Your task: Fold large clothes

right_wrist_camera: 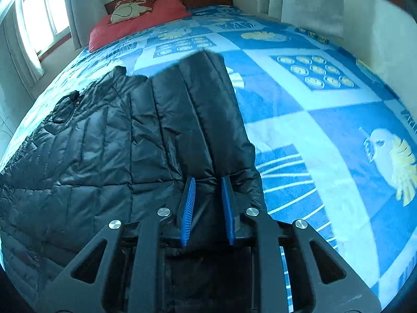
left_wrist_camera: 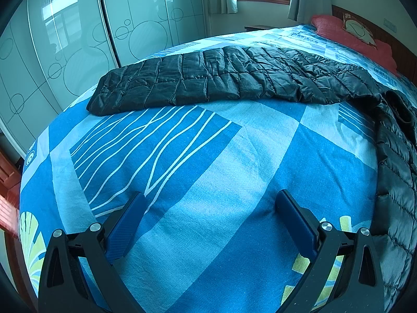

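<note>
Two risks: right gripper (right_wrist_camera: 207, 182) pinches slick jacket (right_wrist_camera: 104, 143) sleeve at 12 o'clock — thin bite may slip; left gripper (left_wrist_camera: 210, 200) fingers wide, empty over bed (left_wrist_camera: 234, 156).

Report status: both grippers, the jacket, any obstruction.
Left gripper open, empty over blue patterned bedsheet. Right gripper shut on black quilted puffer jacket, sleeve pinched. Nothing in the way.
</note>
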A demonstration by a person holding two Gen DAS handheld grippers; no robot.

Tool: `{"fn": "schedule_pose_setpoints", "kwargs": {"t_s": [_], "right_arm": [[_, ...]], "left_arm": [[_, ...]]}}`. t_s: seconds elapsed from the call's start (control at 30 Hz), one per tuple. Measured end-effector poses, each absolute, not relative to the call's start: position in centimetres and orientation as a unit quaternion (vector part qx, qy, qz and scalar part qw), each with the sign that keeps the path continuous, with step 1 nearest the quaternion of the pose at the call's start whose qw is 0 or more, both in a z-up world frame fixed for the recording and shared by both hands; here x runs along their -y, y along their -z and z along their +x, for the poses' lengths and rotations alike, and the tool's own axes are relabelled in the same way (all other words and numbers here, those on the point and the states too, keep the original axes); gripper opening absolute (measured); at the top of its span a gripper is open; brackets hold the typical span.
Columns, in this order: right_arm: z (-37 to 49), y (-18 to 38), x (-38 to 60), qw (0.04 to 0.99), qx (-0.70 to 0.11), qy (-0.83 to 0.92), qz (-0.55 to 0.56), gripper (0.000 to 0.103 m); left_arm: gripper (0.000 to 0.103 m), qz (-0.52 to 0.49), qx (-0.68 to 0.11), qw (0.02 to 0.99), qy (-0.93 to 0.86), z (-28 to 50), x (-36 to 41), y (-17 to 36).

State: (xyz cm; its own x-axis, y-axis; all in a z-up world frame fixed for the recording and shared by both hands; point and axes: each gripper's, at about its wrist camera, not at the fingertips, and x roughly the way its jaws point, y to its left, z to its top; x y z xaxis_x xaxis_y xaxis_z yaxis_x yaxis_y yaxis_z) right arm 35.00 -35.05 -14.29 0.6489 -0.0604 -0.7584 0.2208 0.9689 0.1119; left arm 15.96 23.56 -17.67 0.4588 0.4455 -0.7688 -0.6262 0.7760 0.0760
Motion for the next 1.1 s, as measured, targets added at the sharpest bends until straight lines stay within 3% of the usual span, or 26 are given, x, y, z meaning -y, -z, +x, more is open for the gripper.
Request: {"fn": "schedule_pose_setpoints", "kwargs": {"t_s": [0.17,0.33,0.5,0.57,0.6,0.8,1.0,1.07,1.1], "right_arm": [[36.9,11.5,35.6,0.921,-0.368,0.074,0.106,0.032],[41.4,15.9,36.1,0.885,-0.448,0.068,0.109,0.034],[41.7,10.8,35.3,0.914,-0.388,0.065,0.101,0.034],[43.4,9.5,35.2,0.919,-0.376,0.061,0.103,0.039],[44.4,9.6,35.3,0.916,-0.382,0.06,0.104,0.048],[48.7,16.1,36.1,0.883,-0.452,0.086,0.096,0.05],[47.1,14.0,34.6,0.896,-0.427,0.09,0.079,0.05],[44.6,12.3,33.6,0.908,-0.403,0.066,0.097,0.059],[43.0,11.7,32.7,0.913,-0.392,0.054,0.096,0.071]], "left_arm": [[0.099,-0.108,-0.413,0.847,-0.317,16.0,-23.5,17.7],[0.099,-0.108,-0.413,0.847,-0.317,16.0,-23.5,17.6],[0.099,-0.108,-0.413,0.847,-0.316,16.0,-23.6,17.7],[0.099,-0.108,-0.413,0.847,-0.317,16.0,-23.5,17.6],[0.099,-0.108,-0.413,0.847,-0.316,16.0,-23.5,17.7],[0.099,-0.108,-0.413,0.847,-0.316,16.0,-23.5,17.6],[0.099,-0.109,-0.413,0.847,-0.316,15.9,-23.7,17.6],[0.099,-0.109,-0.413,0.847,-0.316,16.0,-23.6,17.6],[0.099,-0.108,-0.413,0.847,-0.316,16.0,-23.6,17.6]]}}
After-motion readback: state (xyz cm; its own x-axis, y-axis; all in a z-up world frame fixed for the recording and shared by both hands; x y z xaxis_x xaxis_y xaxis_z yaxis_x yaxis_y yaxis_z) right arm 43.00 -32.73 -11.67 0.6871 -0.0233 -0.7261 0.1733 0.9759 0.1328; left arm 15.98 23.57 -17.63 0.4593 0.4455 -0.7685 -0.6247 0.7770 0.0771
